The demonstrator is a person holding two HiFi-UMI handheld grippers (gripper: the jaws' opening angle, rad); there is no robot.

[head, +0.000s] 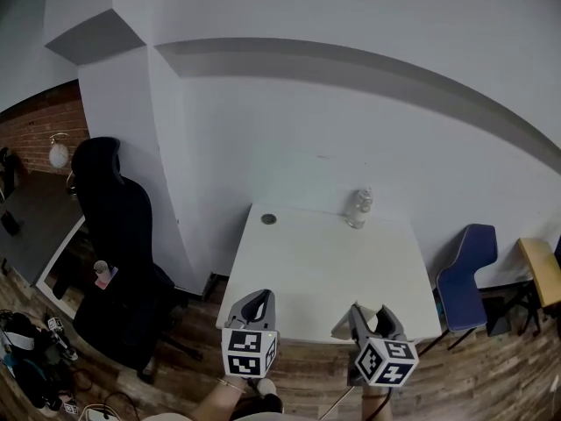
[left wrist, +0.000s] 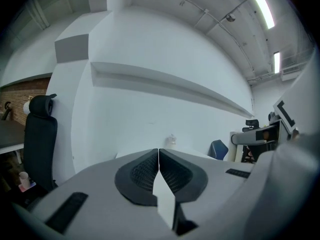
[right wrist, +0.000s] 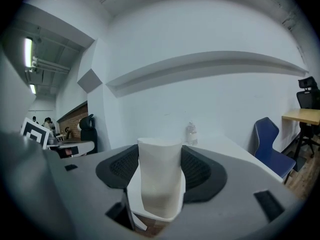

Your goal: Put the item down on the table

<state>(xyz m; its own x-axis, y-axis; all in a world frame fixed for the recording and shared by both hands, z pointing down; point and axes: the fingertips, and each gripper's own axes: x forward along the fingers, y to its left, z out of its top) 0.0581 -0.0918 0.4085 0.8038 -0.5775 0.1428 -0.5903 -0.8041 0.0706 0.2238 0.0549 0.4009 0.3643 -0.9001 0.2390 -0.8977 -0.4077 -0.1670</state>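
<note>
The item is a white paper cup [right wrist: 159,184], squeezed upright between the jaws of my right gripper [right wrist: 160,159], which is shut on it. In the head view the right gripper [head: 366,316] hangs over the near edge of the white table [head: 324,270], and a bit of the cup [head: 342,330] shows at its left side. My left gripper [head: 255,303] hovers beside it at the same near edge. In the left gripper view, the left gripper [left wrist: 159,156] has its ribbed pads pressed together with nothing between them.
A clear plastic bottle [head: 358,207] stands at the table's far edge by the wall, and a small round object [head: 268,219] lies at the far left corner. A black office chair [head: 118,244] stands to the left. A blue chair [head: 465,274] and a wooden desk [head: 539,270] are on the right.
</note>
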